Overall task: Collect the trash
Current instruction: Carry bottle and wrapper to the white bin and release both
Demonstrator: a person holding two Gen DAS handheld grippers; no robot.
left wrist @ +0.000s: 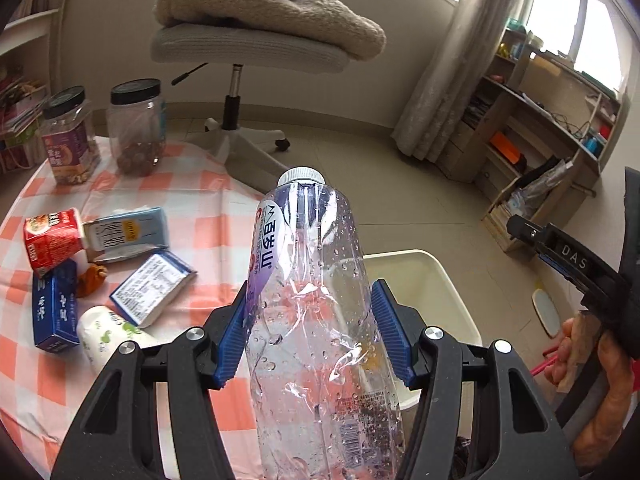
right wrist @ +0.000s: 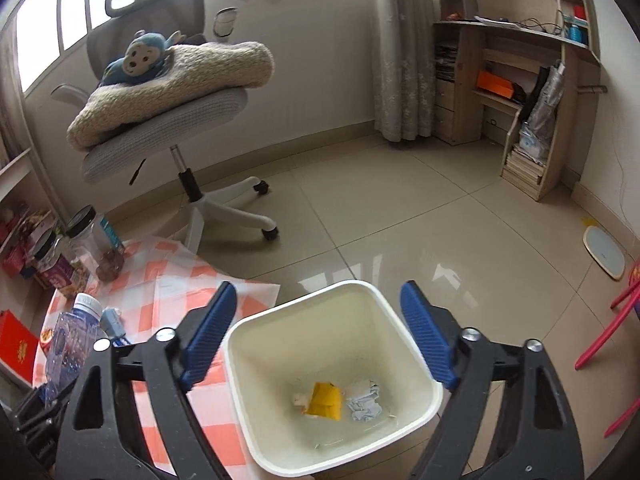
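blue ribbed fingers [left wrist: 386,322] of the left gripper [left wrist: 308,332] are clamped about halfway shut on a clear plastic bottle [left wrist: 312,300], pads pressed against both sides of its wet, crumpled body. the white cap is pointed away from the camera and the bottle is held above the edge of the checkered tabletop [left wrist: 192,184], with the white bin [right wrist: 336,380] seen just behind it.

the right gripper [right wrist: 318,334] is spread wide with nothing between its fingers, and it is hung right over the open bin. a yellow wrapper [right wrist: 326,400] and a crumpled white paper [right wrist: 366,400] can be seen lying at the bottom of the bin, which is stood on the tiled floor just beside the tabletop.

more stuff is left on the cloth: a red cup [left wrist: 54,240], a blue box [left wrist: 56,312], two flat packets [left wrist: 154,288] and a white tube [left wrist: 106,336], all bunched together. two black-lidded jars [left wrist: 138,128] are stood at the far edge, close to each other.

a hand [left wrist: 580,360] is seen on the right gripper's handle in the left wrist view.
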